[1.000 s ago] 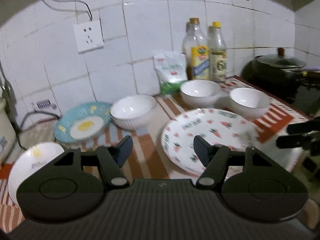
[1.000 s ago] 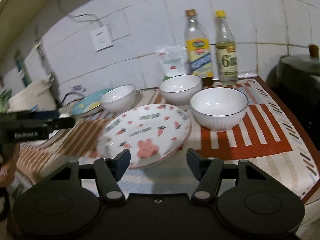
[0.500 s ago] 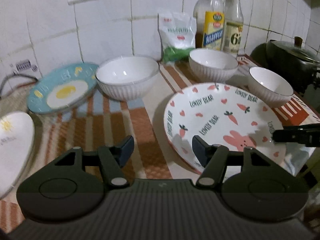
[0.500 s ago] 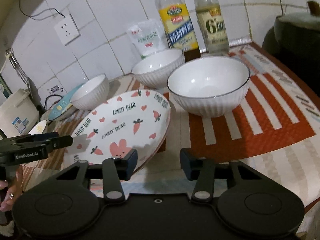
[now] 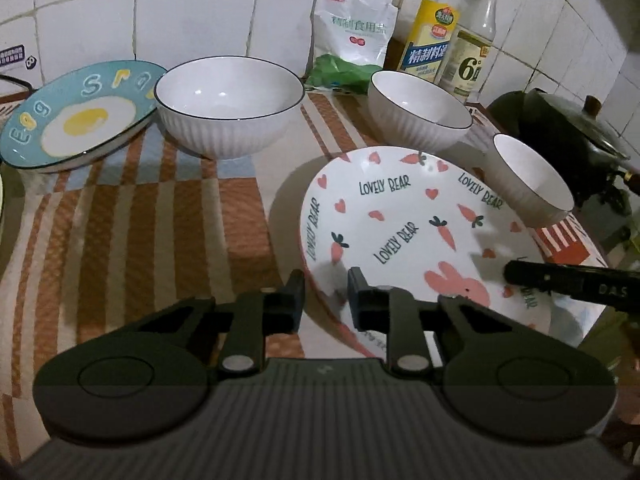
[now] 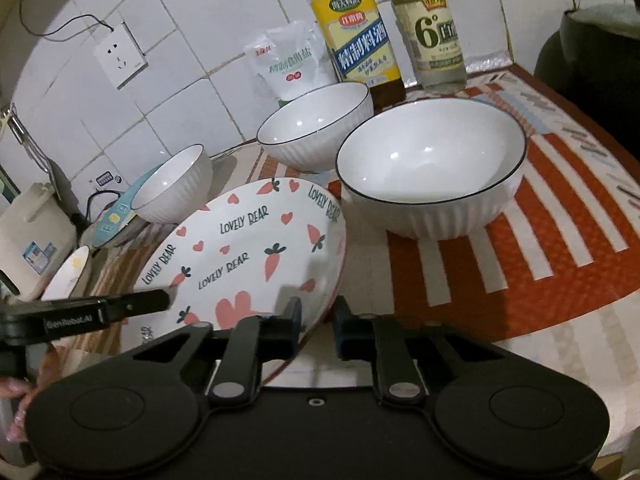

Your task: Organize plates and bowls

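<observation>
A white plate with carrots and "LOVELY BEAR" print (image 5: 408,224) (image 6: 248,248) lies on the striped cloth. My left gripper (image 5: 323,300) has its jaws nearly closed around the plate's near-left rim. My right gripper (image 6: 316,324) has its jaws nearly closed around the plate's right rim. Three white ribbed bowls stand around it: a left one (image 5: 228,104) (image 6: 176,184), a middle one (image 5: 416,110) (image 6: 316,124) and a right one (image 5: 532,180) (image 6: 432,164). A blue egg plate (image 5: 76,116) (image 6: 116,216) leans at the far left.
Two bottles (image 5: 424,32) (image 6: 432,28) and a salt bag (image 5: 352,36) stand against the tiled wall. A dark lidded pot (image 5: 568,132) sits at the right. A white plate (image 6: 68,272) and a cream appliance (image 6: 28,236) are at the left edge.
Both grippers moved in low onto the carrot plate and narrowed their jaws around its opposite rims. The bowls and other plates stayed put.
</observation>
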